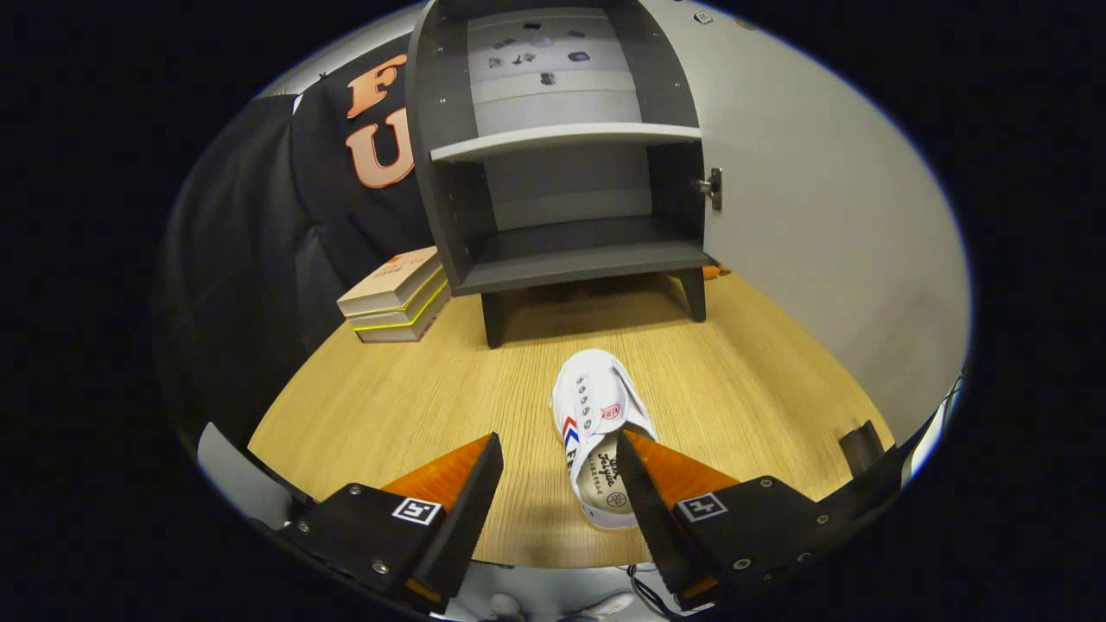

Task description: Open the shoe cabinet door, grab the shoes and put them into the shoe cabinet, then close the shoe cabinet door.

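Shoe, white with red and blue stripes, flat on wooden table, toe toward shoe cabinet, heel between gripper fingers, close against right finger; contact unclear. Left to right: books stacked beside cabinet's left leg, cabinet standing open with grey shelf across middle and lower compartment bare, door swung wide to right with latch on inner face. Fingers spread wide apart, gripping nothing.
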`<state>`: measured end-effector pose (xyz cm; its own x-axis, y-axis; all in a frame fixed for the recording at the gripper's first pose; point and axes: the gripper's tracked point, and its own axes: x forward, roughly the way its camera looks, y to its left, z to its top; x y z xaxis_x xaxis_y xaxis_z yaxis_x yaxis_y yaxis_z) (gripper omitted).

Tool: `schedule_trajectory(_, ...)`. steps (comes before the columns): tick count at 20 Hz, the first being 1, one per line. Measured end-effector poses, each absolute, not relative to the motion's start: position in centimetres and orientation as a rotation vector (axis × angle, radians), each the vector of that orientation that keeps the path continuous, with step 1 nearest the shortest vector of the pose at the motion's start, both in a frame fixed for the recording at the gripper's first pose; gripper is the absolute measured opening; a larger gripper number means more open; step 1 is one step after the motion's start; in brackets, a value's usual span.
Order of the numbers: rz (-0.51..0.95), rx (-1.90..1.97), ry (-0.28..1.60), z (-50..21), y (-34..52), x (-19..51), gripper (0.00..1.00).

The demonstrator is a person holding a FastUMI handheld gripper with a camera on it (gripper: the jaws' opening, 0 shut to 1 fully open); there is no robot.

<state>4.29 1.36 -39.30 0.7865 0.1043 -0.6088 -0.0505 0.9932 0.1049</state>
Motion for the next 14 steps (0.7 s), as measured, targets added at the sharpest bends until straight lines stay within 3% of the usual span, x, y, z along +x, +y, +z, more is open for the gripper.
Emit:
schedule_trajectory(8, 0.065, 0.141, 0.729, -44.3, 1.2, 6.9, 0.82)
schedule_trajectory(14, 0.041, 0.179, 0.792, -46.2, 1.1, 8.4, 0.56)
